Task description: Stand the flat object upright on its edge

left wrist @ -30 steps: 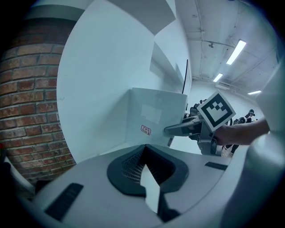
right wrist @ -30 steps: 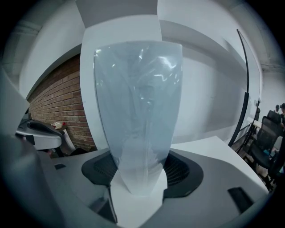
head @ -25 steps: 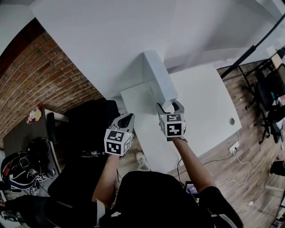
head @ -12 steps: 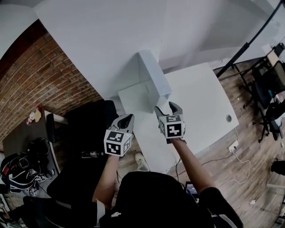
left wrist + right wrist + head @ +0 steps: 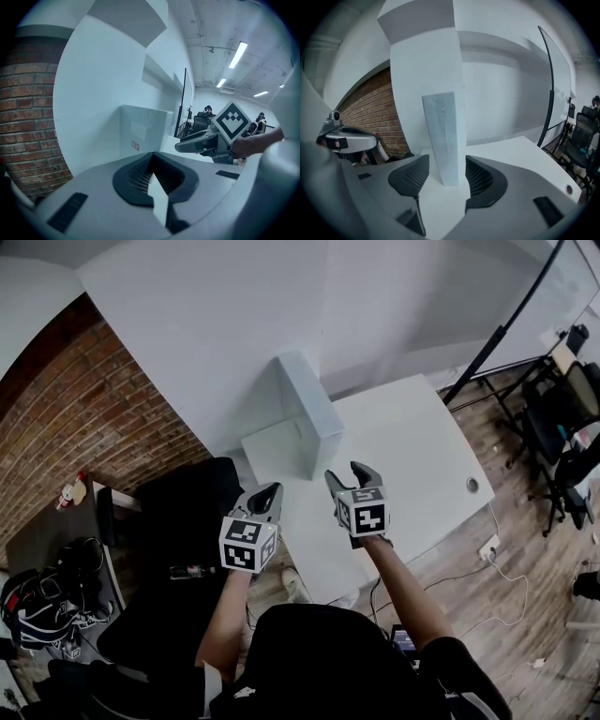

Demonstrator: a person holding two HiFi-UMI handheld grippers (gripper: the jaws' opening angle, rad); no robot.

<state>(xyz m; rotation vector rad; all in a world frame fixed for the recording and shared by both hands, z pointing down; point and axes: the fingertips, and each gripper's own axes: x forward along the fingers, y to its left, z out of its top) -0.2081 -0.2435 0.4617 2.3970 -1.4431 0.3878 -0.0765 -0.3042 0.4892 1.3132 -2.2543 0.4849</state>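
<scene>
A white table (image 5: 412,446) sits against a white wall (image 5: 216,324), with brick wall (image 5: 94,418) to its left and wood floor (image 5: 525,549) to its right. The flat white box (image 5: 305,413) stands upright on 1 narrow edge at the table's back, near the wall. The right gripper (image 5: 347,472) is just in front of it, its 2 jaws spread and empty; the box seems clear of both pads, though the gap is hard to judge. The left gripper (image 5: 269,491), jaws pressed together on nothing, hangs off the table's left edge above a black chair (image 5: 178,512).
</scene>
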